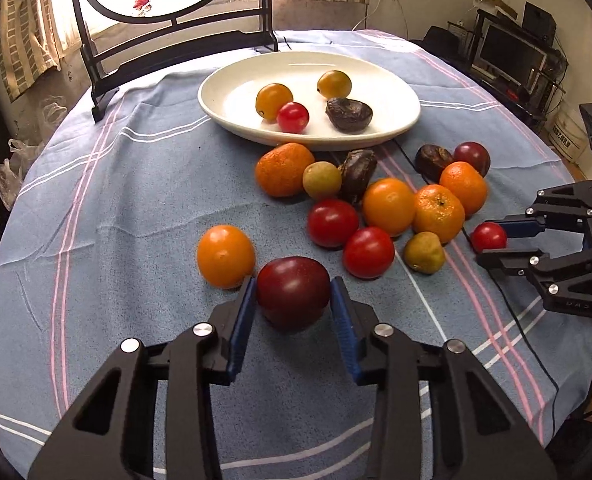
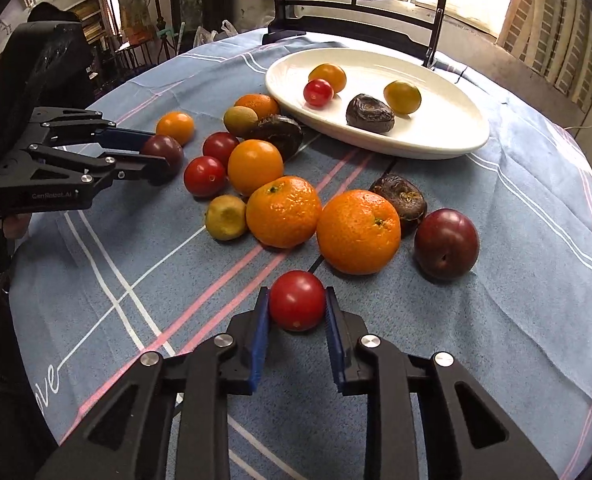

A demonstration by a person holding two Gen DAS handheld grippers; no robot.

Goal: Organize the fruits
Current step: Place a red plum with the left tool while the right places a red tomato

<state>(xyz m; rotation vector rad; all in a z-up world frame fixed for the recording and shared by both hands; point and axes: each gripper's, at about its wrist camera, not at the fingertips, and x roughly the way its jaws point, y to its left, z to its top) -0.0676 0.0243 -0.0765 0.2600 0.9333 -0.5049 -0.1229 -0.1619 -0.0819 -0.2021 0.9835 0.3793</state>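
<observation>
My left gripper (image 1: 293,296) is shut on a dark red plum (image 1: 293,291) resting on the blue cloth; it also shows in the right wrist view (image 2: 163,151). My right gripper (image 2: 296,300) is shut on a small red tomato (image 2: 297,300), seen in the left wrist view (image 1: 489,236) at the right. A white oval plate (image 1: 224,100) at the back holds two orange tomatoes, a red tomato (image 1: 293,117) and a wrinkled dark fruit (image 1: 349,114). Several loose fruits lie between the plate and the grippers: mandarins (image 2: 358,231), red tomatoes (image 1: 368,252), another plum (image 2: 446,242).
An orange tomato (image 1: 225,255) sits just left of my left gripper. A dark wooden stand with a round screen (image 1: 164,40) stands behind the plate. A black cable (image 1: 508,312) runs across the cloth at the right. The table edge curves round on all sides.
</observation>
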